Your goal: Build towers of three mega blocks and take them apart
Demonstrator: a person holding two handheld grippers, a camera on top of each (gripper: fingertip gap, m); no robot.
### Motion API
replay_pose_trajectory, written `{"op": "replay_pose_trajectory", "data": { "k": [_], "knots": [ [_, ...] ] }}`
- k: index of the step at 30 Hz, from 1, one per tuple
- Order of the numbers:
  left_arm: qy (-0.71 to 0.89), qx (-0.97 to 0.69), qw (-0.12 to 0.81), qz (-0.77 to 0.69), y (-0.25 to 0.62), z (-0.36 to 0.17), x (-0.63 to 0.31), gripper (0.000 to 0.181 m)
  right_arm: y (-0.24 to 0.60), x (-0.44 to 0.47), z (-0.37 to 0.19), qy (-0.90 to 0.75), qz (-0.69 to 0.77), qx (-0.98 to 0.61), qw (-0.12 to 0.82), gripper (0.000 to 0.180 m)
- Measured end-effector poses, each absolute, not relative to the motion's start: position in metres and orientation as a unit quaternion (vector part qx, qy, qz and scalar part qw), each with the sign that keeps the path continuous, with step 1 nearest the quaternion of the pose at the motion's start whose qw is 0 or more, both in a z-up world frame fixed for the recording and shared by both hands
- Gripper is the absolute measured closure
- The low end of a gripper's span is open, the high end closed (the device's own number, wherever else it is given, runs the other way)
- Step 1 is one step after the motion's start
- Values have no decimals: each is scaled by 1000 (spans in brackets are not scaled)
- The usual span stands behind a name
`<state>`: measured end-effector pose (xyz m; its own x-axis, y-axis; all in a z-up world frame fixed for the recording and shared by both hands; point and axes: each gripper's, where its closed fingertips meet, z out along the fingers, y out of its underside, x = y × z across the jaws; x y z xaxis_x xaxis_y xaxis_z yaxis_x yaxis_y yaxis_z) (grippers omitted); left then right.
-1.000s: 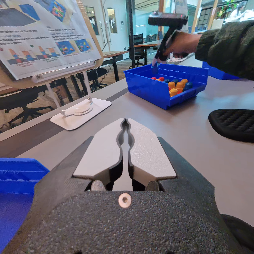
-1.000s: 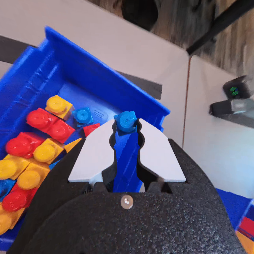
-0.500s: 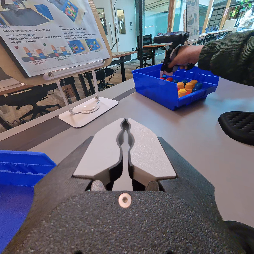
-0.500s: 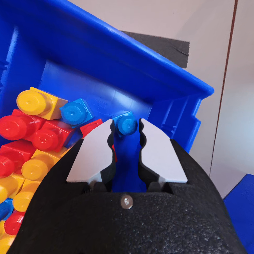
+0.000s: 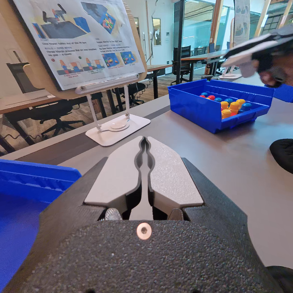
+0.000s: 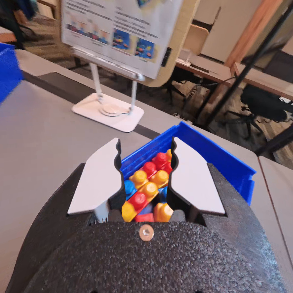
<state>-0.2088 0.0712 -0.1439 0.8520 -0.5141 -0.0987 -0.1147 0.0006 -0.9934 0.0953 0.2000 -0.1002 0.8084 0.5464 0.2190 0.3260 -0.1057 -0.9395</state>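
Note:
A blue bin on the grey table holds several loose red, yellow and blue mega blocks. In the right wrist view the same bin lies under my right gripper, which is open and empty above the blocks. My right gripper also shows blurred at the upper right of the left wrist view, above the bin's far end. My left gripper is shut and empty, low over the table, well left of the bin.
An instruction sheet on a white stand stands at the table's far edge, also in the right wrist view. A second blue bin is at my left. A black pad lies at the right. My hands' fingertips stand some 35 cm from each other.
My right gripper has let go of the blue block in the bin, opened wide, and lifted and swung up away from the bin's corner. My left gripper stays shut and has shifted slightly.

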Motion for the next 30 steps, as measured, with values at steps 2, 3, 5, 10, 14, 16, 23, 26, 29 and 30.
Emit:
{"op": "replay_pose_trajectory", "data": {
  "k": [2, 3, 5, 10, 14, 16, 23, 26, 29, 30],
  "knots": [
    [216, -689, 678, -138, 70, -138, -218, 181, 166, 89, -107, -306, 105, -727, 605, 119],
    [208, -689, 683, -128, 69, -134, -224, 181, 151, 90, -112, -308, 107, -725, 606, 119],
    [186, -684, 698, -97, 65, -123, -242, 181, 125, 93, -123, -304, 114, -723, 609, 120],
    [103, -659, 745, -18, 42, -94, -307, 181, 89, 120, -150, -254, 120, -729, 625, 122],
    [30, -666, 742, 72, 21, -99, -370, 181, 83, 146, -152, -194, 121, -724, 651, 122],
    [-2, -672, 731, 117, 8, -107, -401, 178, 86, 160, -150, -172, 108, -722, 661, 121],
    [-56, -738, 658, 139, -10, -157, -452, 120, 90, 169, -154, -139, 118, -722, 668, 120],
    [-63, -779, 618, 91, 6, -189, -451, 113, 89, 164, -157, -147, 119, -723, 664, 121],
    [-55, -817, 567, 87, 16, -213, -456, 132, 88, 159, -158, -156, 115, -723, 663, 122],
    [-55, -821, 559, 102, 17, -215, -462, 144, 88, 158, -158, -159, 115, -724, 661, 122]
  ]
}}
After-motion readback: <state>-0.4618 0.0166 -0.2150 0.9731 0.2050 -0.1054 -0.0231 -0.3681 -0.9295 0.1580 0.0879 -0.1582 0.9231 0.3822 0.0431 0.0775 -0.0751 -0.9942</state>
